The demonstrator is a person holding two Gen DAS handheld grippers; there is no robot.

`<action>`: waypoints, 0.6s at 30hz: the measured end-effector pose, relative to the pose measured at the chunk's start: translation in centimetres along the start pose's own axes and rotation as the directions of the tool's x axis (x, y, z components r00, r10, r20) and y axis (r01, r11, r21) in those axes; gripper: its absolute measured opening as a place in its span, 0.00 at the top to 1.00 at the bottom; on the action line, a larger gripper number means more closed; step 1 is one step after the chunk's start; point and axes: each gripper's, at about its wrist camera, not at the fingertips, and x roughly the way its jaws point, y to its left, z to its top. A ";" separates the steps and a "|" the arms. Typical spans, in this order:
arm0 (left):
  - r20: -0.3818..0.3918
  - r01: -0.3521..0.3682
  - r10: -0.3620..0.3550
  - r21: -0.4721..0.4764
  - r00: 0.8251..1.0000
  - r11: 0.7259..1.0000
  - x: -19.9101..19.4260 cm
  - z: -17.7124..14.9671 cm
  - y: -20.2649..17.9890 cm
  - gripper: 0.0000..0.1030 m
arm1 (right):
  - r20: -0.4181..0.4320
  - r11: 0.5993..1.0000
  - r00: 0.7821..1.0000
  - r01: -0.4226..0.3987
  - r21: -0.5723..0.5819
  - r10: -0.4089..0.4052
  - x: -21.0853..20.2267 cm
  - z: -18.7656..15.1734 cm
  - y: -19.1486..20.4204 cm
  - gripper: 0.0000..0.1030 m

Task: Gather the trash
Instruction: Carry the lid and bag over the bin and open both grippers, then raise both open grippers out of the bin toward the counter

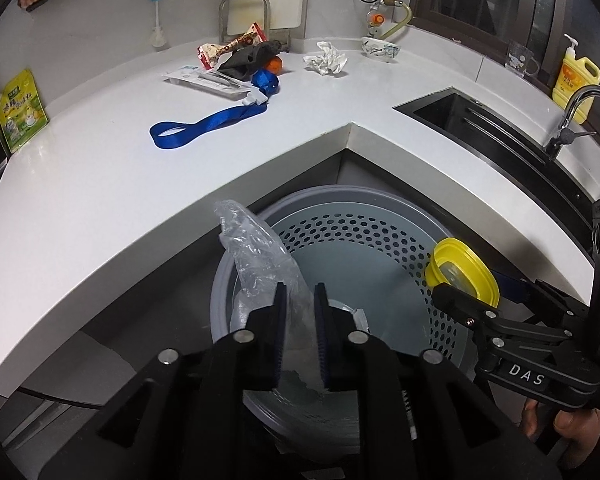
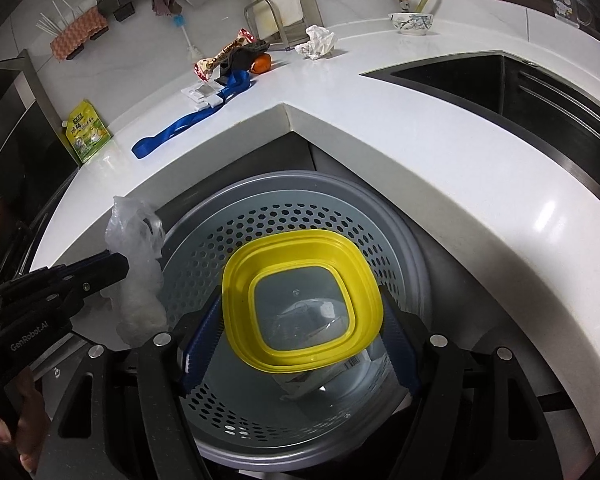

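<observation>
The right gripper (image 2: 300,316) is clenched on a yellow-rimmed container lid (image 2: 302,300), held directly above the perforated grey bin (image 2: 204,240); the left gripper (image 1: 300,336) is closed on a crumpled clear plastic bag (image 1: 256,256) over the bin's left rim. For a good drop, both items should be brought well inside the rim before the jaws are released, the light bag especially. On the white countertop (image 1: 100,200) more trash is seen well apart: a blue lanyard (image 1: 204,124), a snack wrapper (image 1: 232,46), a crumpled tissue (image 1: 326,58). The counter edge stands close behind the bin.
</observation>
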 end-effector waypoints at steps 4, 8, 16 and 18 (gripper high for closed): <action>0.029 -0.018 0.017 0.001 0.999 1.000 -0.4 -0.1 0.0 0.38 | 0.012 1.000 1.000 0.016 0.012 -0.016 -0.4 0.1 -0.3 0.31; 0.026 -0.032 0.032 -0.012 0.999 0.999 -0.5 0.1 0.5 0.38 | 0.024 0.999 0.999 0.022 0.027 -0.022 -0.8 0.2 -0.7 0.27; 0.030 -0.034 0.035 -0.020 0.999 0.999 -0.7 0.2 0.7 0.38 | 0.029 0.999 0.999 0.024 0.024 -0.024 -1.1 0.2 -0.6 0.27; 0.029 -0.034 0.035 -0.021 0.999 0.999 -0.7 0.2 0.7 0.38 | 0.027 0.999 0.999 0.025 0.022 -0.025 -1.0 0.2 -0.6 0.27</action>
